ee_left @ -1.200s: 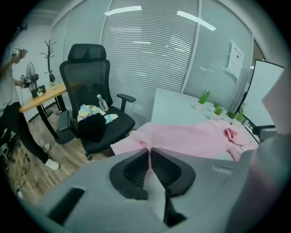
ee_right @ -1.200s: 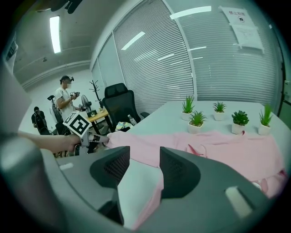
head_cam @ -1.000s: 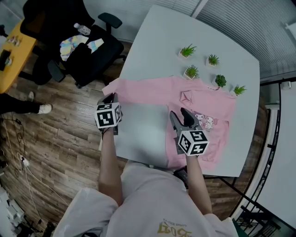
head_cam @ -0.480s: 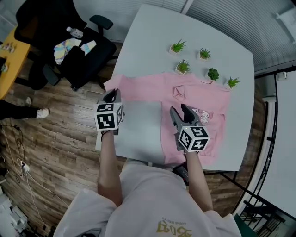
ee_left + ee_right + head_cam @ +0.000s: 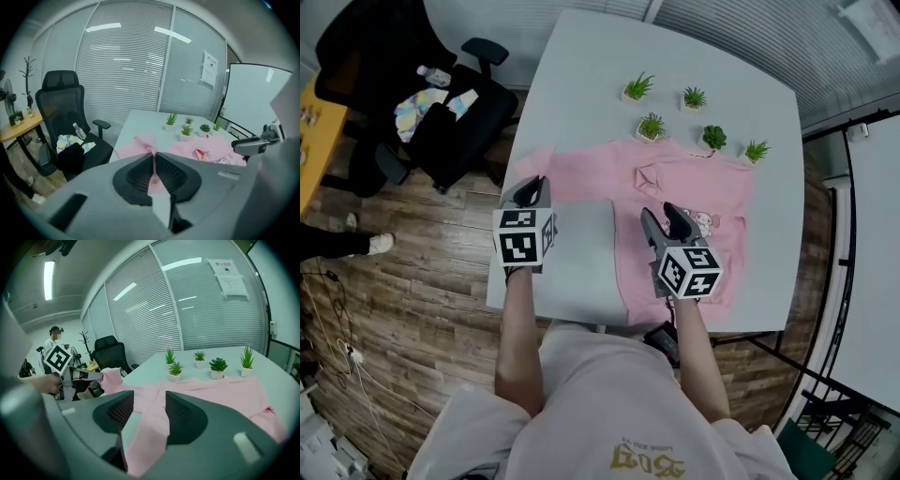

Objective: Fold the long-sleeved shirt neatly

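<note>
In the head view the left claw (image 5: 531,187) and its marker cube (image 5: 523,239) cover the sleeve (image 5: 567,167) end that it pinches (only the left gripper view shows that grip). The right claw (image 5: 662,218) hides part of the shirt (image 5: 722,192), whose chest print (image 5: 705,223) is too small to tell.

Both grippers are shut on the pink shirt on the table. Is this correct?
Not quite. Only the left gripper is shut on the pink shirt. The right gripper is open: the right gripper view shows its jaws apart, not pressing the cloth.
</note>
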The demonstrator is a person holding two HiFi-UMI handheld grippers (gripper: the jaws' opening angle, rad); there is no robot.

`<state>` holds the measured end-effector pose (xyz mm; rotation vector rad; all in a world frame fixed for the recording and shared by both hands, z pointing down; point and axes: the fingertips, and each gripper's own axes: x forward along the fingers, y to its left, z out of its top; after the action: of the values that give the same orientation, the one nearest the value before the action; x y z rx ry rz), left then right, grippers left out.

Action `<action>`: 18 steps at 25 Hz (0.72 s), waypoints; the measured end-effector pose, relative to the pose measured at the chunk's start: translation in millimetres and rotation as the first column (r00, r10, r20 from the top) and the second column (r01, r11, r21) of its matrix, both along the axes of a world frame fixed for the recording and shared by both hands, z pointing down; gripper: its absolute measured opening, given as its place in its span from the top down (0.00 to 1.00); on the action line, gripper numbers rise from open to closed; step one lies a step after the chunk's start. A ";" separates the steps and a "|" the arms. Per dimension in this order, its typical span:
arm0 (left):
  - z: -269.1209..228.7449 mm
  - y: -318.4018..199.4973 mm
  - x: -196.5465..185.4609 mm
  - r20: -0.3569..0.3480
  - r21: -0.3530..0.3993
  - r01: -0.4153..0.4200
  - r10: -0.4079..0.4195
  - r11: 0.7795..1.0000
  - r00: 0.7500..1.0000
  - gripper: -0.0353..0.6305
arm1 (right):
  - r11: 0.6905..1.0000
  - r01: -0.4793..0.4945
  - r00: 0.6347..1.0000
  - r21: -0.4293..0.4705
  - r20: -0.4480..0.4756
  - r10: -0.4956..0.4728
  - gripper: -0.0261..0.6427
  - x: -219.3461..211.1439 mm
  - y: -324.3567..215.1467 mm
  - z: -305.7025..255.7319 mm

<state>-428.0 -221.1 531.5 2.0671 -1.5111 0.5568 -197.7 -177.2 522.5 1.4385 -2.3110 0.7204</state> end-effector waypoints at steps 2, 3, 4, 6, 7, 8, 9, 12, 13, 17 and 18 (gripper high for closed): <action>-5.7 -2.2 7.8 -0.006 0.013 -0.019 0.019 1.000 1.000 0.91 | 1.000 -0.019 1.000 0.006 0.001 0.019 0.63 7.1 0.3 -1.6; -9.0 -3.7 12.3 -0.008 0.021 -0.030 0.030 0.999 1.000 0.91 | 0.999 -0.031 1.000 0.010 0.002 0.031 0.63 11.4 0.5 -2.9; -12.4 -5.3 17.2 -0.007 0.028 -0.042 0.042 0.999 0.999 0.91 | 0.999 -0.045 0.999 0.014 0.003 0.045 0.63 15.9 0.8 -4.8; -18.4 -8.2 27.2 -0.005 0.042 -0.065 0.066 0.997 0.998 0.91 | 0.997 -0.070 0.998 0.031 0.001 0.070 0.63 25.0 1.6 -9.8; -20.7 -9.0 32.2 -0.005 0.046 -0.076 0.076 0.996 0.997 0.91 | 0.996 -0.082 0.997 0.044 -0.008 0.082 0.63 29.8 2.4 -12.6; -22.8 -9.3 37.3 -0.006 0.050 -0.087 0.087 0.995 0.996 0.91 | 0.994 -0.090 0.995 0.059 -0.024 0.092 0.63 34.6 3.2 -15.3; -24.9 -9.3 42.5 -0.007 0.053 -0.097 0.098 0.994 0.995 0.91 | 0.993 -0.095 0.994 0.073 -0.042 0.098 0.63 38.8 3.9 -17.5; -32.0 -9.3 58.5 -0.012 0.066 -0.125 0.126 0.990 0.992 0.91 | 0.991 -0.106 0.992 0.087 -0.054 0.111 0.63 48.0 4.6 -20.1; -34.4 -9.4 64.1 -0.014 0.071 -0.132 0.133 0.989 0.991 0.91 | 0.990 -0.110 0.992 0.087 -0.050 0.115 0.63 50.7 4.5 -19.9; -40.7 -8.6 85.0 -0.014 0.081 -0.153 0.155 0.985 0.988 0.91 | 0.990 -0.115 0.992 0.083 -0.034 0.118 0.63 59.1 5.7 -18.8; -42.0 -8.4 89.4 -0.013 0.083 -0.156 0.158 0.984 0.987 0.91 | 0.990 -0.115 0.993 0.085 -0.030 0.118 0.63 61.4 6.2 -19.8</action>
<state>-338.5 -229.5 489.5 2.2620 -1.3890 0.5402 -136.3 -171.0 502.7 1.6216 -2.2702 0.6323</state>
